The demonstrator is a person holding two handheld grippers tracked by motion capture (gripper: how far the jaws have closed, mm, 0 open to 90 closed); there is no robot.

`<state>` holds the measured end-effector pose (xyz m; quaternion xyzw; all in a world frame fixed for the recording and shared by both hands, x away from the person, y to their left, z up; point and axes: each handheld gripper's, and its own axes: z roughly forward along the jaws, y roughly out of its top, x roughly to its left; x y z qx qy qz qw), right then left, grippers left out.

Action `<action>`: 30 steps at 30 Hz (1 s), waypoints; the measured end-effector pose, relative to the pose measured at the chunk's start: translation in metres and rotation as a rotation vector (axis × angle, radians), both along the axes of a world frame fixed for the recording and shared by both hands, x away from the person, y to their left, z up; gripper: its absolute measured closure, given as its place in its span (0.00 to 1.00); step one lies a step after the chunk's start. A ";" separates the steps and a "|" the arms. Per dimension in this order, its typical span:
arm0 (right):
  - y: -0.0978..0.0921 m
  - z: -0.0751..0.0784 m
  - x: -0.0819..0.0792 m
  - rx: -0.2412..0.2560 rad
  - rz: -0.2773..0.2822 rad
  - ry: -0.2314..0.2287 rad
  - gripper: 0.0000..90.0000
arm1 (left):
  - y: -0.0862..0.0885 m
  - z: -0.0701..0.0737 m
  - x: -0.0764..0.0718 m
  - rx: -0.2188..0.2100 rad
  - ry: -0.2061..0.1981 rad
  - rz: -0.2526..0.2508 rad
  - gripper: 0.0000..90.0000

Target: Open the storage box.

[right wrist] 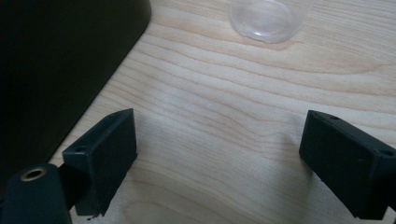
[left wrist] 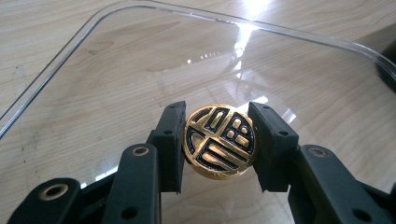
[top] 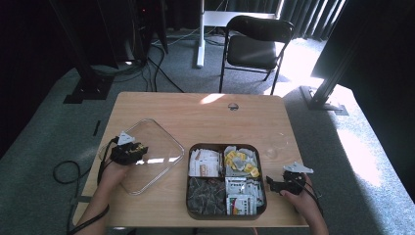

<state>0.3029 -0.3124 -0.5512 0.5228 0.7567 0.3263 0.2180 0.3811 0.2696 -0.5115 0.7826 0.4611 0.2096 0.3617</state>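
My left gripper is shut on a round gold-and-black knob, the handle of a clear plastic lid that lies on the wooden table. In the high view the left gripper sits over that lid at the table's left. A dark tray with four compartments of packets stands in the middle front. My right gripper rests just right of the tray, near the front edge. Its jaws stand wide apart over bare wood in the right gripper view, with nothing between them.
A small clear round cup stands on the table beyond the right gripper, also seen as a faint cup beside the tray. A black folding chair stands behind the table. Cables trail off the left edge.
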 end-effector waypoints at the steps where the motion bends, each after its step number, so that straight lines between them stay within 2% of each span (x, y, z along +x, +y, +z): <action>1: 0.000 0.000 0.000 0.000 0.000 0.000 0.12 | -0.001 -0.001 0.001 0.001 0.000 0.004 0.66; 9: 0.000 0.000 0.000 -0.001 0.000 -0.001 0.12 | -0.002 -0.005 0.009 -0.007 0.002 0.017 0.66; 16: 0.000 0.000 0.000 -0.001 0.000 -0.001 0.12 | -0.005 -0.009 0.016 0.009 -0.005 0.036 0.66; 19: 0.000 0.000 0.000 0.000 0.000 -0.001 0.12 | -0.005 -0.009 0.019 0.002 -0.005 0.044 0.66; 30: 0.000 0.000 0.000 -0.001 0.000 -0.001 0.12 | -0.010 -0.013 0.027 0.000 0.002 0.030 0.66</action>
